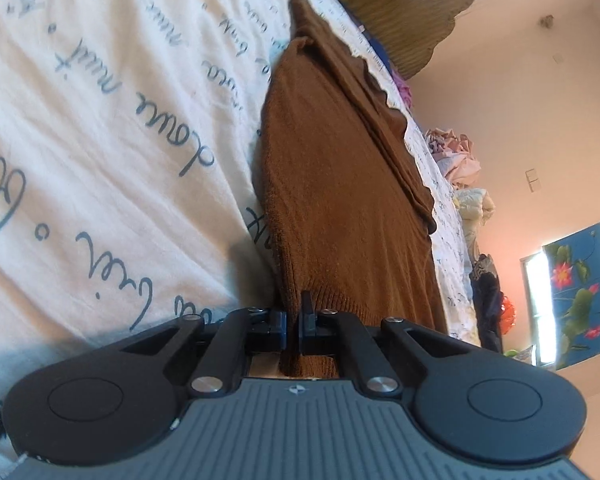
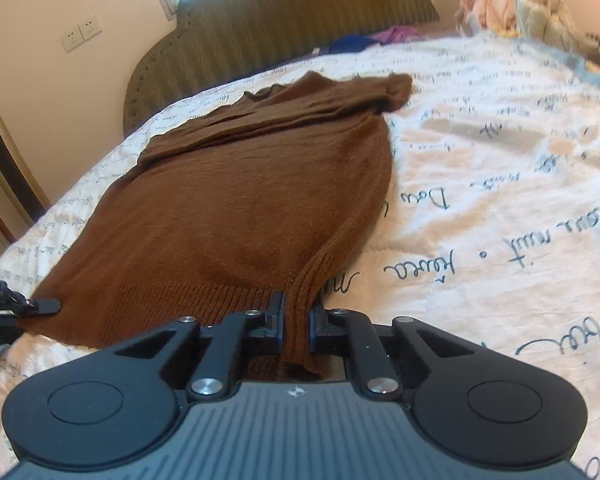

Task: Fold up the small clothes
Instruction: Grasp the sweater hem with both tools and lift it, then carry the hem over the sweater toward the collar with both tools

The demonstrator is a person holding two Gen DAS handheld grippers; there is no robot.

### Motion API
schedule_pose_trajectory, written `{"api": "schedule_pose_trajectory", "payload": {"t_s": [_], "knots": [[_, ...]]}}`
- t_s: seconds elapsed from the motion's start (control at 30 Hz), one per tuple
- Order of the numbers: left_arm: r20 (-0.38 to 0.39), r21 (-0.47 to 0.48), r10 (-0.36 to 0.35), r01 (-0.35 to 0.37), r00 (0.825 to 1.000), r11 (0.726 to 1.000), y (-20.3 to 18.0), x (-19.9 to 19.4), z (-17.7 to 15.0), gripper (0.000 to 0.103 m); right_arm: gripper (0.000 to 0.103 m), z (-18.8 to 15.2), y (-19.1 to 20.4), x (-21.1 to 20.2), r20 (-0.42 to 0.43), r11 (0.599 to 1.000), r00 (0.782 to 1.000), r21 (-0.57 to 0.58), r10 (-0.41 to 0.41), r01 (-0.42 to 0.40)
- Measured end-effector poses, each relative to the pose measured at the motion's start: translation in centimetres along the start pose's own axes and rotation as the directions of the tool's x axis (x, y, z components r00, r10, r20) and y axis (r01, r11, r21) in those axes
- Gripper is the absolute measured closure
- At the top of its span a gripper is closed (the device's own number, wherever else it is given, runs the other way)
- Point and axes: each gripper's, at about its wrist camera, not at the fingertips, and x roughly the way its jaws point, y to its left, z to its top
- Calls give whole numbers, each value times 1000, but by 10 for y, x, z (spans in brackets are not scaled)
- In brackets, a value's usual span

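A brown knit sweater (image 2: 236, 200) lies spread on the bed, its ribbed hem toward me and its sleeves folded across the far end. My right gripper (image 2: 297, 320) is shut on the hem's right corner, which bunches between the jaws. My left gripper (image 1: 293, 322) is shut on the hem's other corner; it also shows at the left edge of the right wrist view (image 2: 40, 306). In the left wrist view the sweater (image 1: 340, 184) runs away from the gripper, seen side-on.
A white quilt (image 2: 500, 200) with dark handwritten lettering covers the bed. A padded headboard (image 2: 284, 20) stands behind the sweater. Heaped clothes (image 2: 512, 4) lie at the bed's far right corner. A wall with sockets (image 2: 80, 32) is on the left.
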Motion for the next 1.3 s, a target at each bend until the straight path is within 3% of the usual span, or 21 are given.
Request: {"api": "schedule_pose_trajectory", "payload": {"t_s": [0.07,0.2,0.47,0.57,0.6,0.63,0.7,0.73,0.77,0.9,1.07,1.3], "knots": [[29,20,0,-1,1000,1000,-4,-6,-7,98,95,-5,12,-11,51,997,998,-62,-45,49],[77,-1,-49,49,996,999,0,-22,-27,98,96,-12,16,-22,68,996,997,-78,-39,44],[119,-56,-53,60,991,997,17,-38,-27,99,96,-15,-12,-29,46,999,999,38,17,-18],[123,-42,-34,39,992,998,18,-40,-18,99,91,-12,-31,-21,6,987,998,146,69,-69],[127,-39,-27,32,992,999,19,-41,-16,99,78,-11,-36,-17,-16,982,997,171,81,-77],[124,-40,-37,43,992,998,20,-41,-15,99,74,-10,-39,-16,-20,978,994,186,104,-99],[123,-49,-21,27,992,998,25,-41,-13,98,74,-12,-40,-16,-1,977,994,183,108,-106],[117,-59,-24,31,993,998,28,-40,-14,98,77,-13,-41,-15,-2,977,995,186,104,-102],[114,-67,-23,31,993,997,31,-39,-15,98,100,-13,-42,-15,-3,976,994,190,112,-110],[131,-71,-36,46,991,996,31,-41,-18,98,99,-11,-41,-29,67,979,992,170,105,-115],[193,-83,-101,119,976,989,25,-47,-10,99,99,9,-40,-37,100,973,984,167,145,-161],[232,-52,-169,186,958,981,-4,-25,49,99,99,78,-49,-11,158,949,958,168,241,-267]]}}
